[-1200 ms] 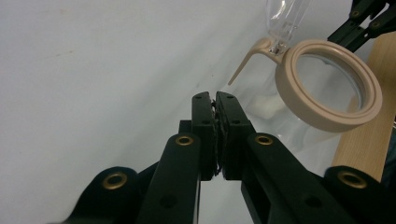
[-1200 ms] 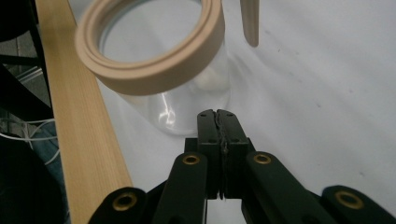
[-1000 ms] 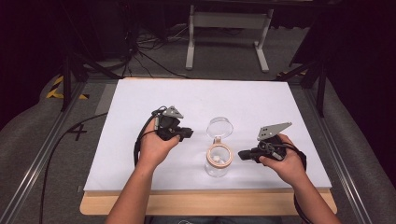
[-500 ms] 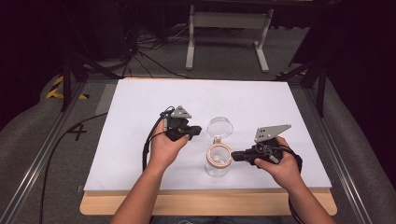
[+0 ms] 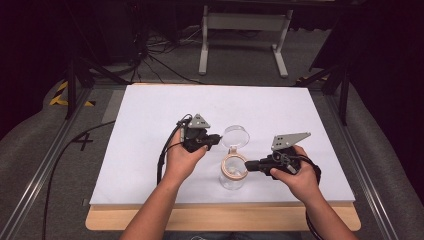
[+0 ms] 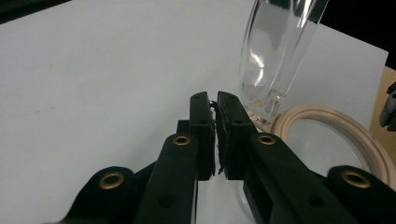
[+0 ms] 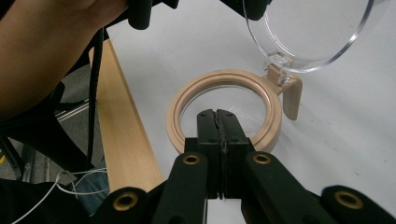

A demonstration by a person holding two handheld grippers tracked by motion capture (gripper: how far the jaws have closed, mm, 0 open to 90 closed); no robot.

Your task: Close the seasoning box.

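A clear jar [image 5: 233, 175] with a beige rim ring [image 7: 187, 100] stands near the front of the white table top [image 5: 150, 130]. Its hinged clear lid [image 5: 236, 136] stands open behind the rim. My left gripper [image 5: 218, 139] is shut and empty, with its tips just left of the lid. In the left gripper view the shut jaws [image 6: 215, 100] point past the lid [image 6: 275, 46] and ring [image 6: 327, 116]. My right gripper [image 5: 248, 165] is shut, and its tips [image 7: 218, 114] lie over the near side of the ring, with the lid [image 7: 313, 28] beyond.
The table's wooden front edge [image 5: 225, 220] runs below the white sheet. Both forearms come in from the bottom. A black cable [image 5: 162, 155] trails from the left gripper. In the right gripper view a hand [image 7: 51, 51] holds the other gripper at the upper left.
The left gripper has moved right, up to the open lid. The right gripper has moved left until its tips reach the jar's rim. The jar has stayed put.
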